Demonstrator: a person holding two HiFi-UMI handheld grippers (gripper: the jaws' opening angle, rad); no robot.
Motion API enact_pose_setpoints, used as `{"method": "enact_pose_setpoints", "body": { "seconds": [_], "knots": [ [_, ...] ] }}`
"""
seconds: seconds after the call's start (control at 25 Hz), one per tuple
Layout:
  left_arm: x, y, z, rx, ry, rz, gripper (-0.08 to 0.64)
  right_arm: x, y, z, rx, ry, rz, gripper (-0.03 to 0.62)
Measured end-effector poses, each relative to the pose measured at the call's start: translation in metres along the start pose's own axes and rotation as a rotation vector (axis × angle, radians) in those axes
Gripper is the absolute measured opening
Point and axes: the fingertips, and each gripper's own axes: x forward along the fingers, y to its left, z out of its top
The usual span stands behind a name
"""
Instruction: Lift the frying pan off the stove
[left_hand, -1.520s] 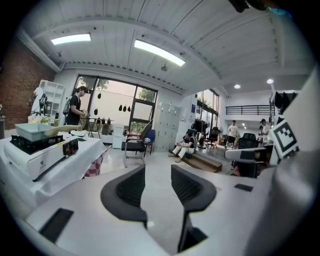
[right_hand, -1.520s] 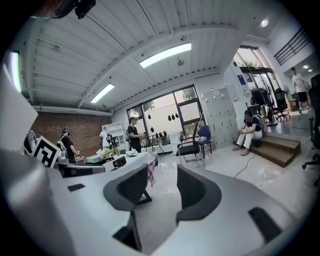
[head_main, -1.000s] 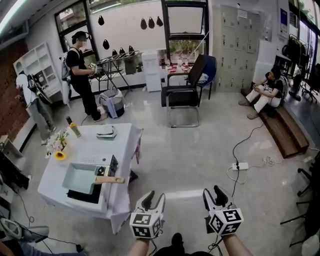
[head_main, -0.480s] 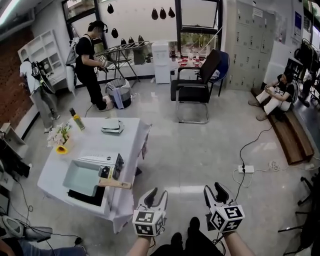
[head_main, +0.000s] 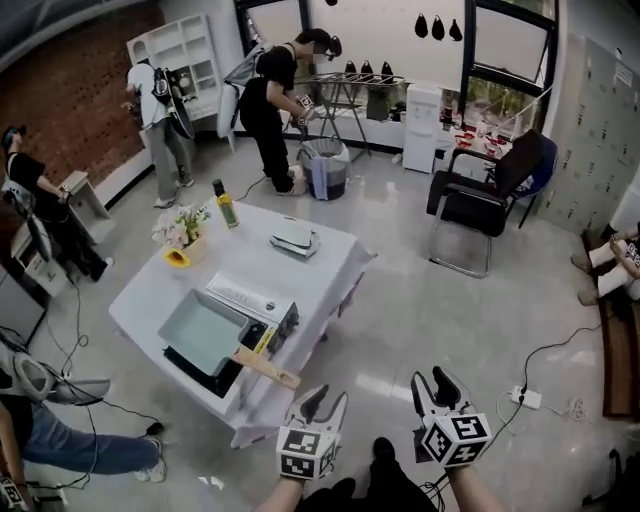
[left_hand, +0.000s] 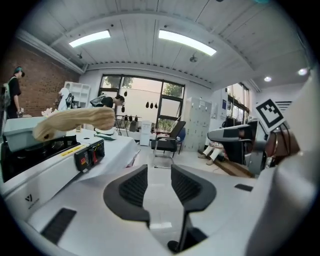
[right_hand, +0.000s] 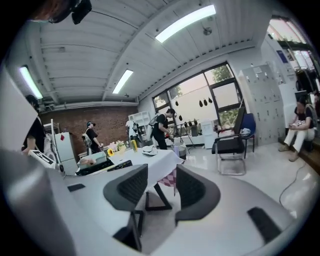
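Standing on a white-clothed tabletop (head_main: 330, 262), the black stove (head_main: 190, 362) carries the pale green frying pan (head_main: 205, 331), whose wooden handle (head_main: 266, 369) juts past the near edge. Flowers (head_main: 180, 232) and a yellow bottle (head_main: 226, 205) sit farther along. Glossy grey floor (head_main: 400, 300) spreads around, with a brick wall (head_main: 70, 90) at the left and a black chair (head_main: 480, 205) beyond. The left tool (head_main: 328, 398) and right tool (head_main: 432, 384) hang low, apart from the handle, each with jaws parted and empty.
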Motion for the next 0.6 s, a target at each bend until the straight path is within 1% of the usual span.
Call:
{"method": "enact_pose_setpoints", "body": {
  "seconds": [0.08,0.16,0.32,0.48,0.6],
  "knots": [
    [0.000,0.018,0.000,-0.038,-0.007,0.093,0.138,0.032,0.012,0.006,-0.030,0.026,0.103,0.167],
    [0.001,0.035,-0.004,-0.071,-0.013,0.168,0.138,0.061,0.022,0.008,-0.050,0.050,0.186,0.167],
    [-0.002,0.062,-0.013,-0.120,-0.004,0.286,0.138,0.100,0.040,0.009,-0.072,0.087,0.297,0.167],
    [-0.027,0.089,-0.024,-0.192,-0.014,0.475,0.138,0.134,0.073,0.006,-0.111,0.135,0.467,0.166],
    [-0.048,0.101,-0.032,-0.228,-0.020,0.598,0.138,0.148,0.099,0.001,-0.149,0.159,0.582,0.167]
  ]
}}
